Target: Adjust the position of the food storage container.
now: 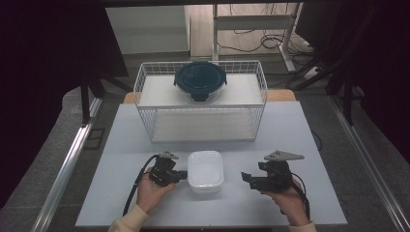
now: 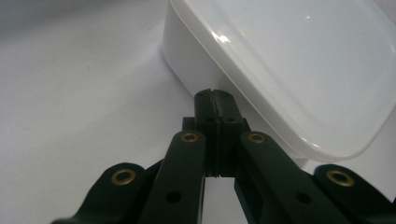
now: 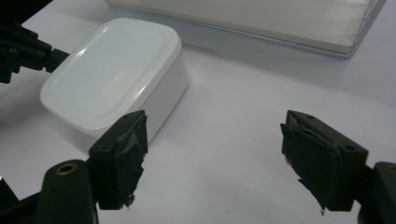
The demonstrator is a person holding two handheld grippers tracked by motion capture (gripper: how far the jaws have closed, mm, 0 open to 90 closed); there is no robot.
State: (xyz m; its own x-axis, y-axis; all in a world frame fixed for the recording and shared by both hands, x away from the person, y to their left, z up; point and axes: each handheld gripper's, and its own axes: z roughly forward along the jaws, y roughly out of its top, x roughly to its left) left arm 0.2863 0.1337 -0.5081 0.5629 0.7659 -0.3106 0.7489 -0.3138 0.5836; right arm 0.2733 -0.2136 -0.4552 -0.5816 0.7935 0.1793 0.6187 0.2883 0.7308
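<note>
**Shut tongs at the box, open tongs waiting**

Nearest me, two hands come up from the desk's near edge, each holding black tongs. The left tongs (image 1: 182,176) are pressed fully shut, jaw against jaw, with nothing between them; in the left gripper view their tip sits right at the side wall of the white box (image 2: 299,65), just under its lid rim, though I cannot tell whether it actually touches. The right tongs (image 1: 246,179) stand well open and empty, pointing toward the box from the other side but clear of it, with bare desk between their padded jaws. The pads look wrapped in rough, torn black tape.

The box (image 1: 205,170) sits on the desk (image 1: 290,135) between the two tongs, near the front. It is smooth, glossy white plastic, a rounded square with a slightly raised lid. I see no label or writing on it.

Farther back stands a white wire basket (image 1: 145,79), rectangular, with a pale flat board as its floor. In it rests a round clear container with a dark blue lid (image 1: 200,77) and clip tabs at the rim.
</note>
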